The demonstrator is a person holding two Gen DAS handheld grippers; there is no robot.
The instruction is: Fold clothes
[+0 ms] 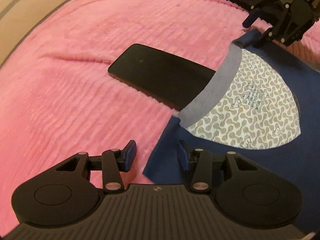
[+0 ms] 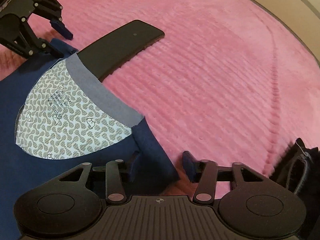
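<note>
A navy blue shirt (image 1: 250,160) lies flat on a pink ribbed blanket (image 1: 80,80), its collar with a patterned grey-white inner lining (image 1: 250,104) facing me. My left gripper (image 1: 157,156) is open, its fingers straddling the shirt's shoulder edge by the collar. My right gripper (image 2: 162,165) is open, straddling the other shoulder edge (image 2: 152,146). Each gripper shows in the other's view: the right (image 1: 258,30) at upper right, the left (image 2: 58,38) at upper left. The shirt (image 2: 20,170) also fills the right wrist view's lower left.
A black phone (image 1: 160,76) lies on the blanket partly under the collar; it also shows in the right wrist view (image 2: 124,46). A black object (image 2: 300,166) sits at the right edge. The blanket (image 2: 220,70) spreads beyond; a beige edge (image 1: 12,6) borders it.
</note>
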